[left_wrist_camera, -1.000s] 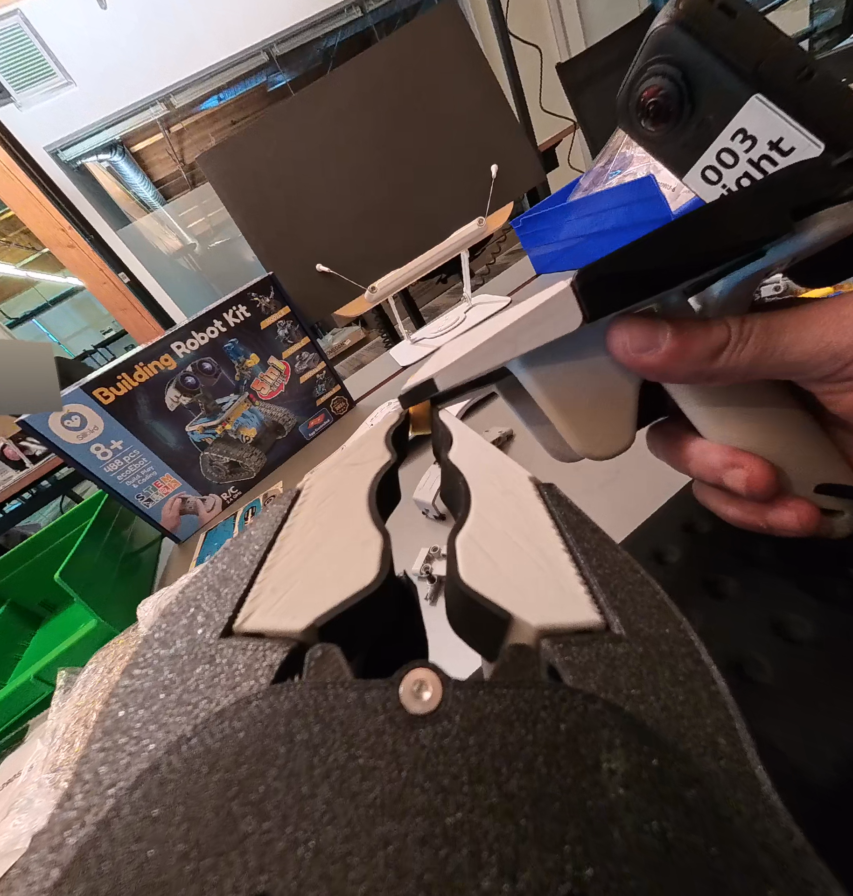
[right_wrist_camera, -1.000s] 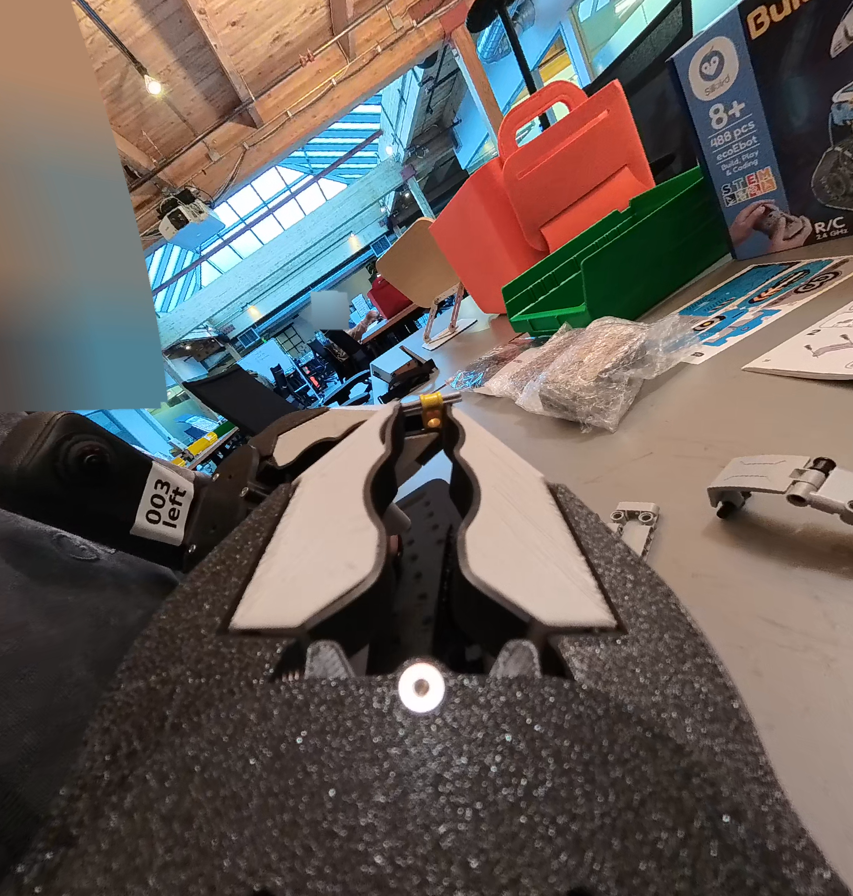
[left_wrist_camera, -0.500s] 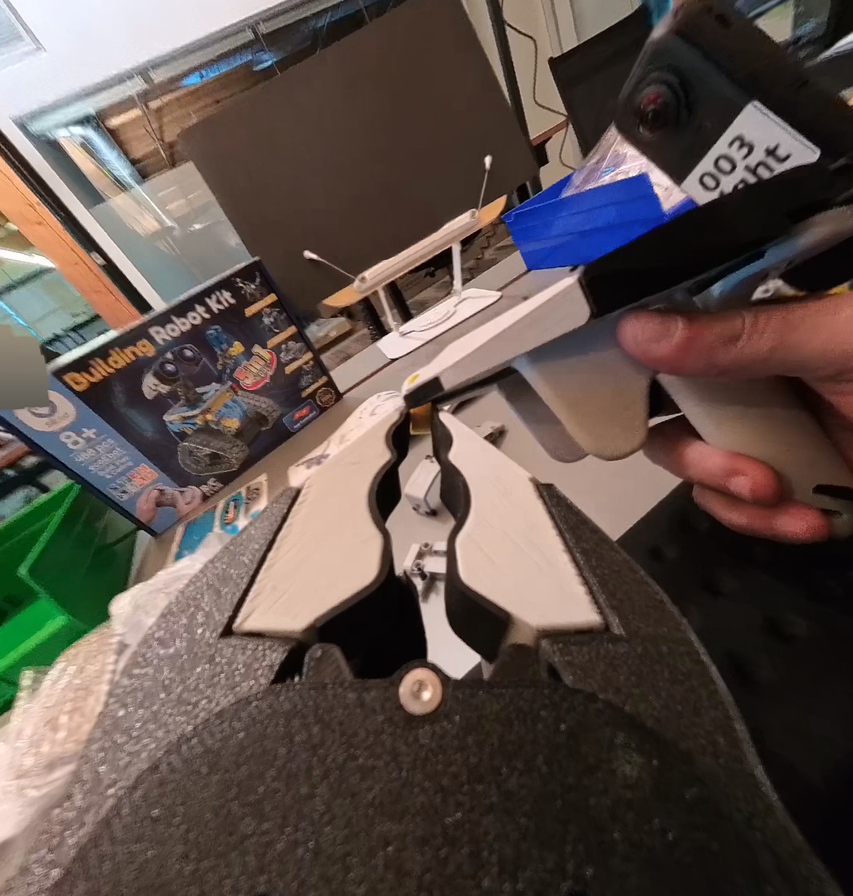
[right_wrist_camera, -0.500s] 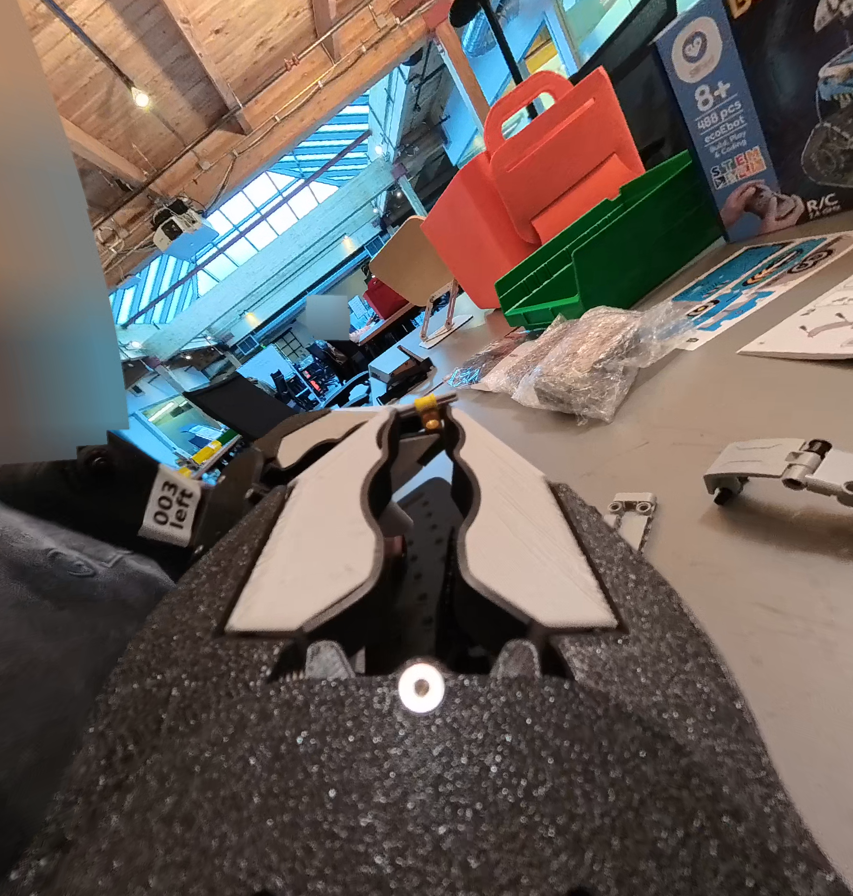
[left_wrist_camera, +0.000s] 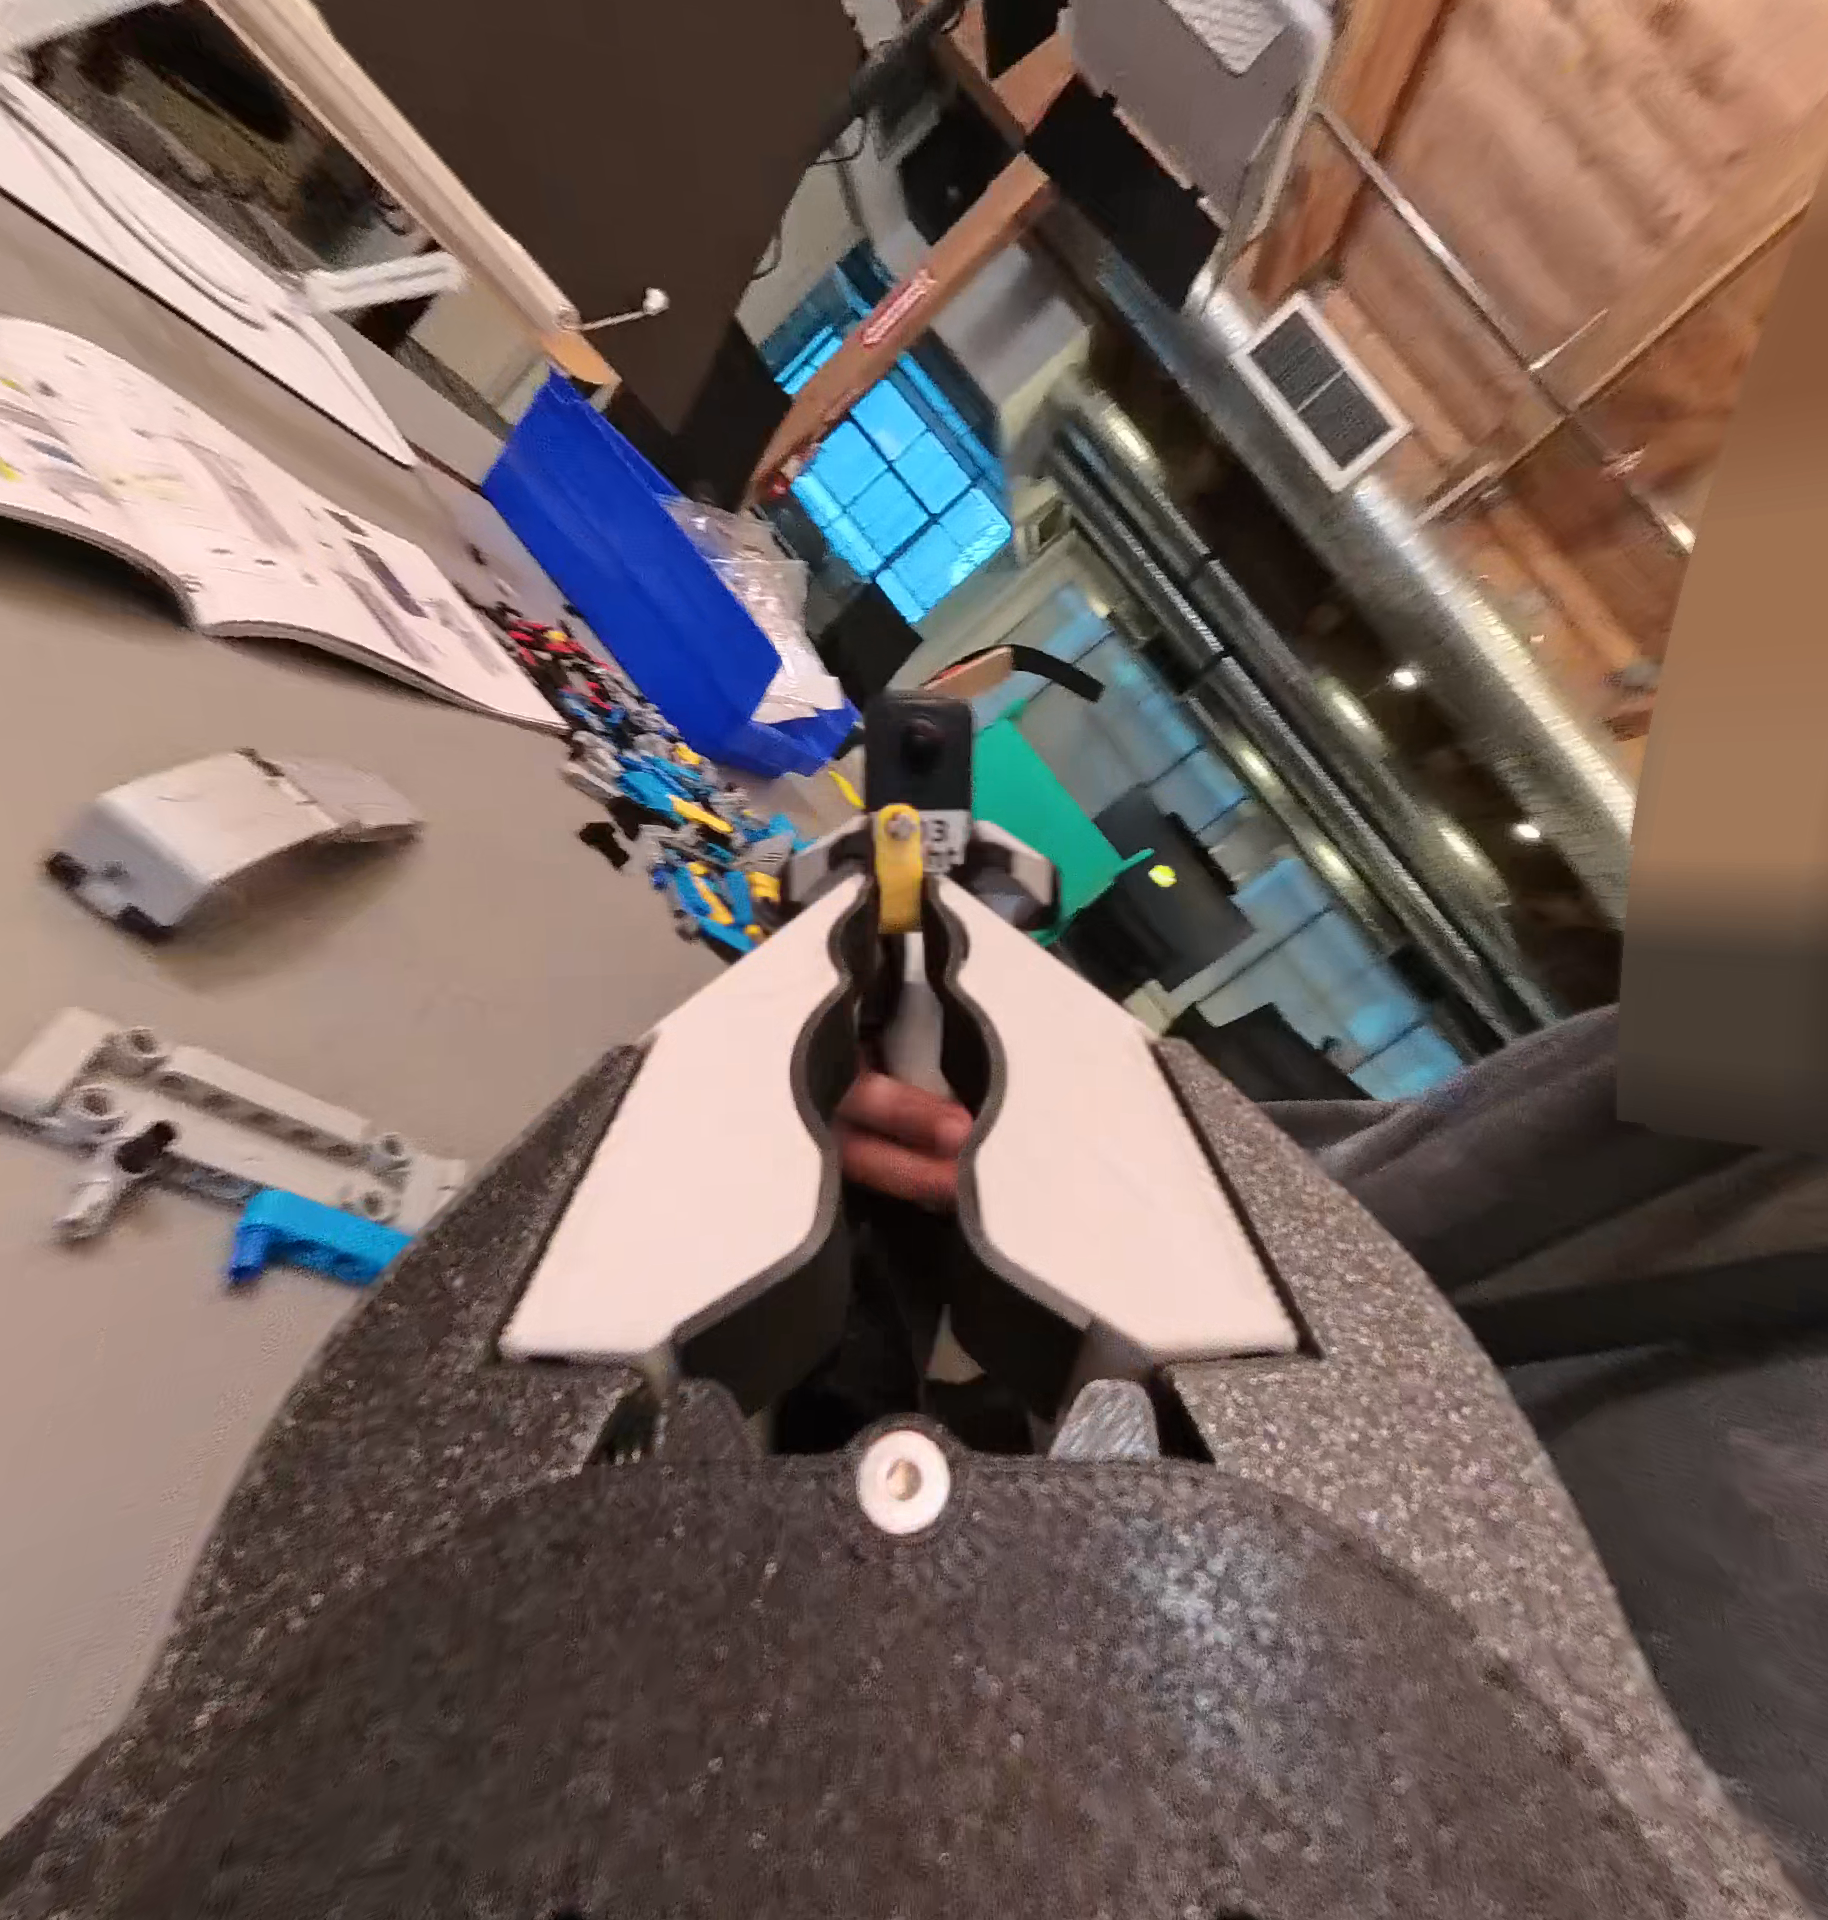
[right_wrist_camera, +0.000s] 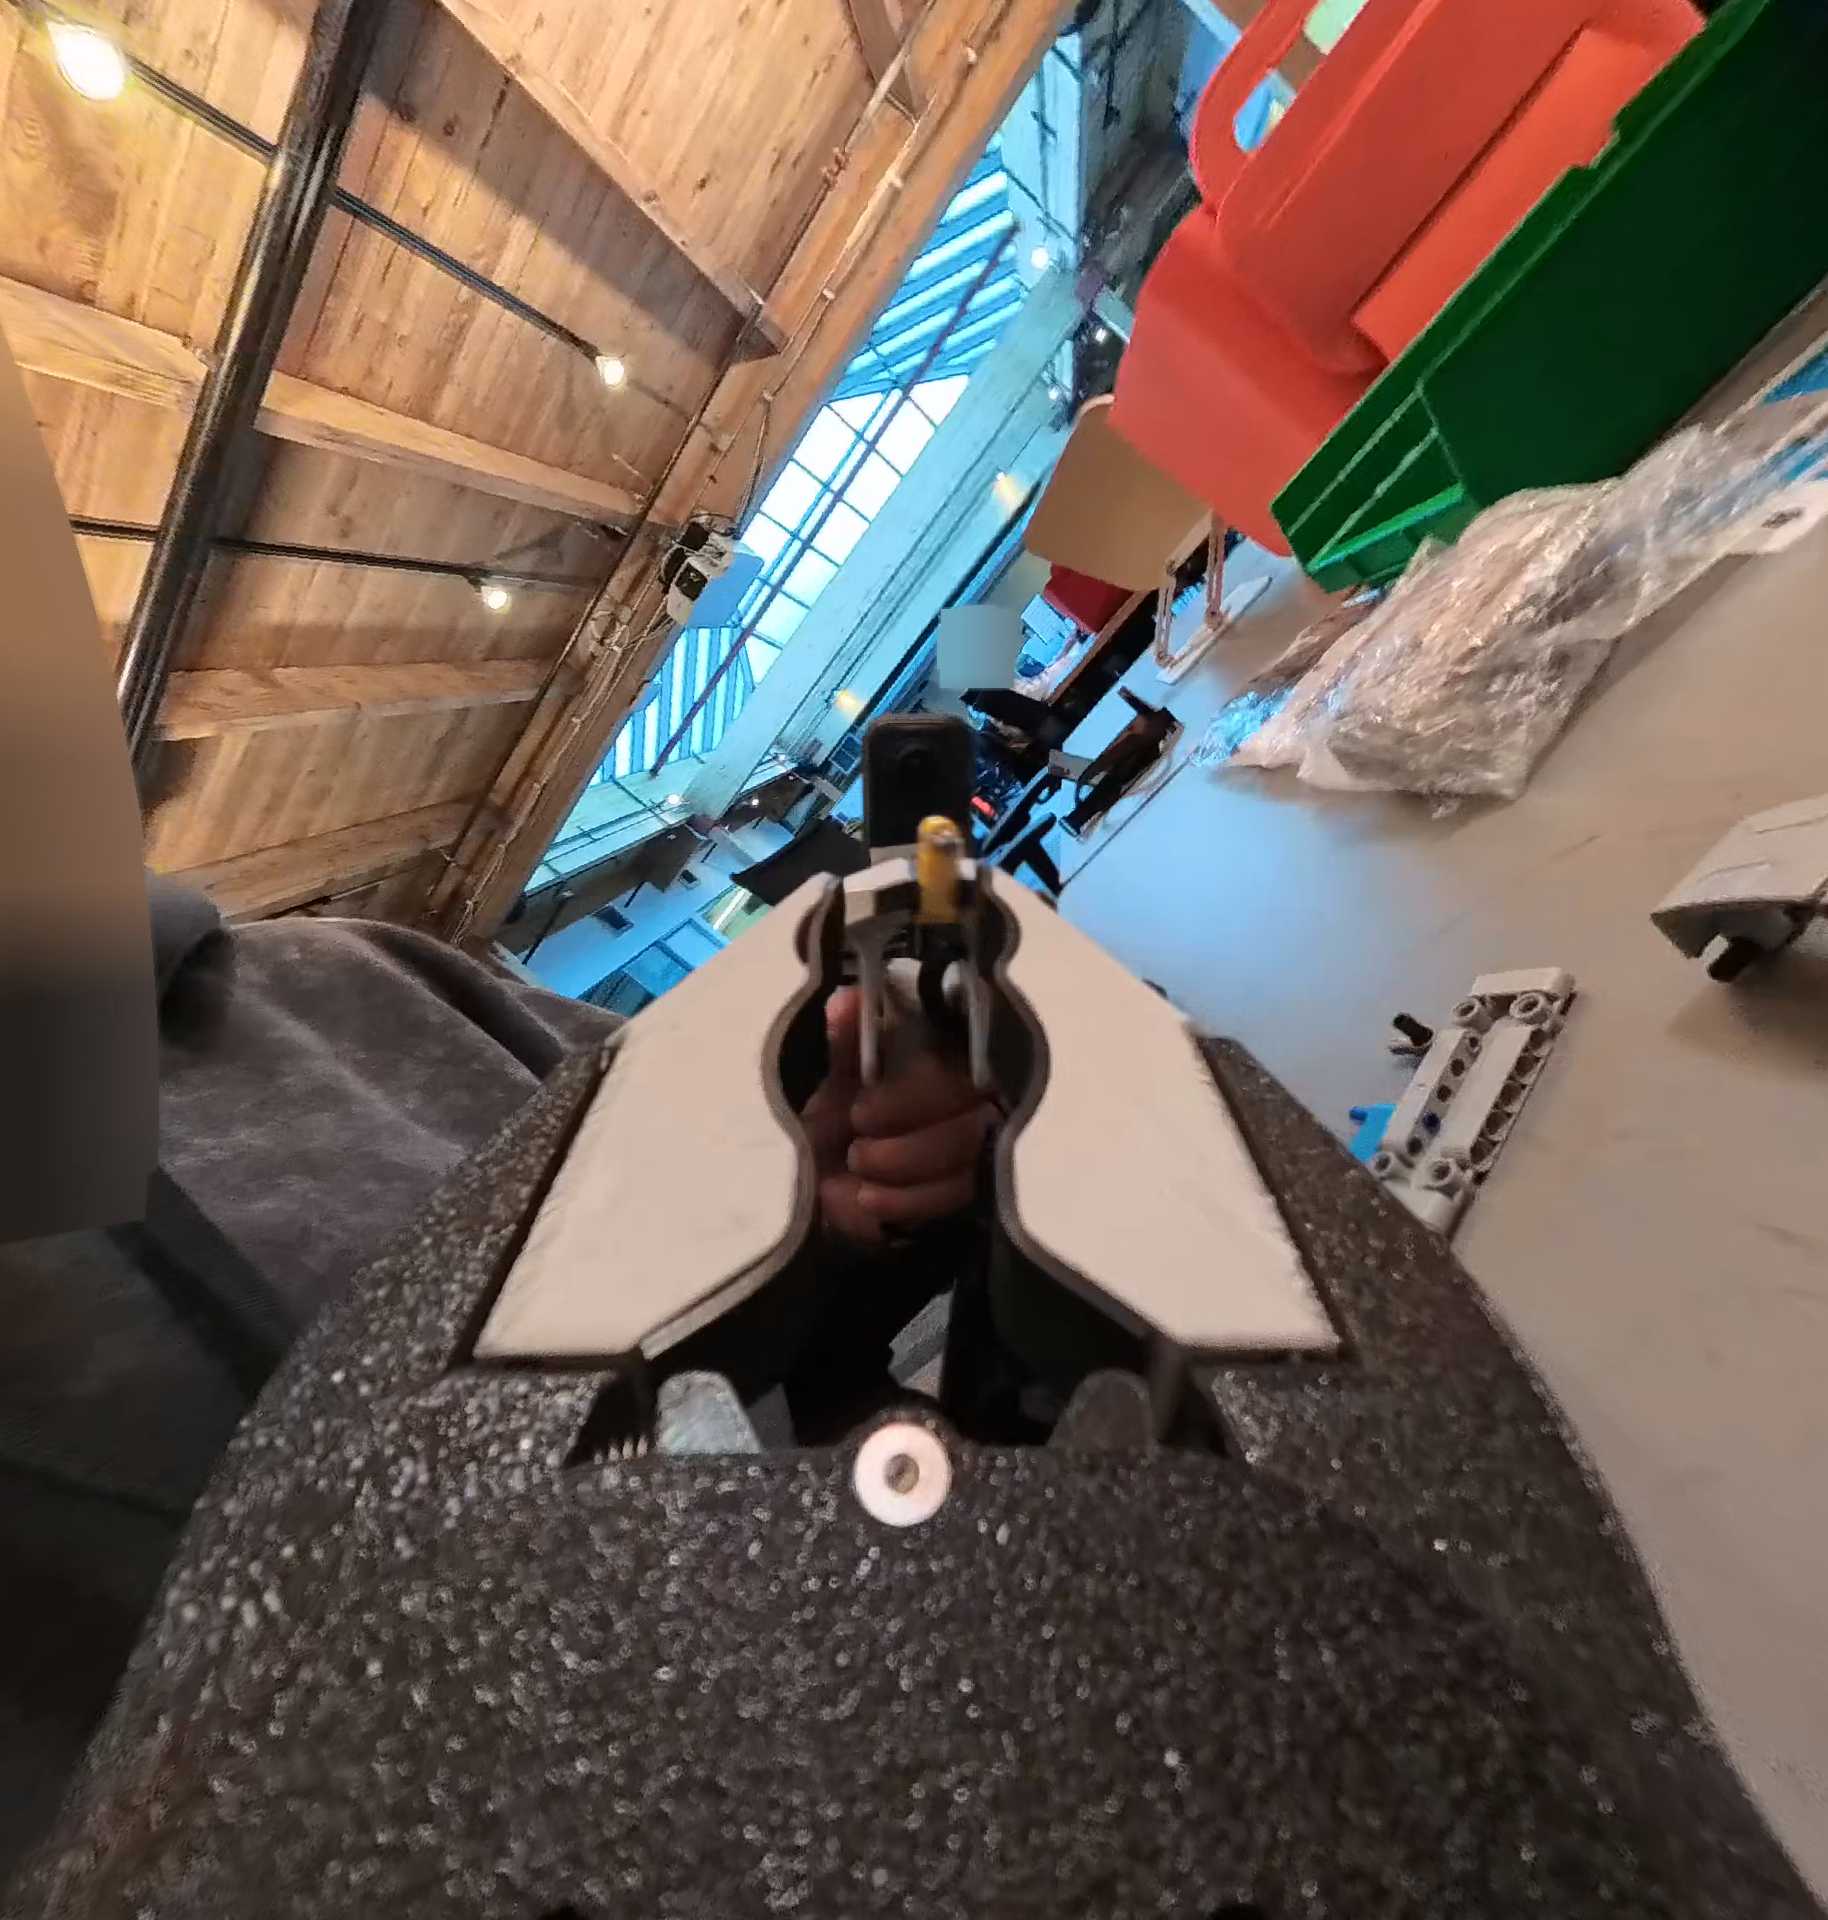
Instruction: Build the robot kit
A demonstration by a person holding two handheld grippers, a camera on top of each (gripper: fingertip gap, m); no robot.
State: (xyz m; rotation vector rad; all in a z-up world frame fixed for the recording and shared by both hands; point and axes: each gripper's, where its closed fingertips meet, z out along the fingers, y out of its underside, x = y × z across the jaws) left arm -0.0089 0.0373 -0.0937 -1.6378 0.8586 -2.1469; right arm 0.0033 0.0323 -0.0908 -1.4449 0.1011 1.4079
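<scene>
The left gripper [left_wrist_camera: 897,914] is pinching a small yellow plastic piece [left_wrist_camera: 897,883], fingers nearly together. The right gripper [right_wrist_camera: 915,904] is facing it, narrow fingers around that piece; I cannot tell if it is squeezing. Behind the piece, a black camera [left_wrist_camera: 915,743] is wearing a white sticker [left_wrist_camera: 946,840] with writing. Well off from the piece, a curved grey plastic shell [left_wrist_camera: 224,831] is lying on the grey table [left_wrist_camera: 422,987].

a grey table [left_wrist_camera: 390,997] bears grey plastic parts [left_wrist_camera: 229,826], an open booklet [left_wrist_camera: 214,520] and, seemingly, bagged pieces [right_wrist_camera: 1461,675].
</scene>
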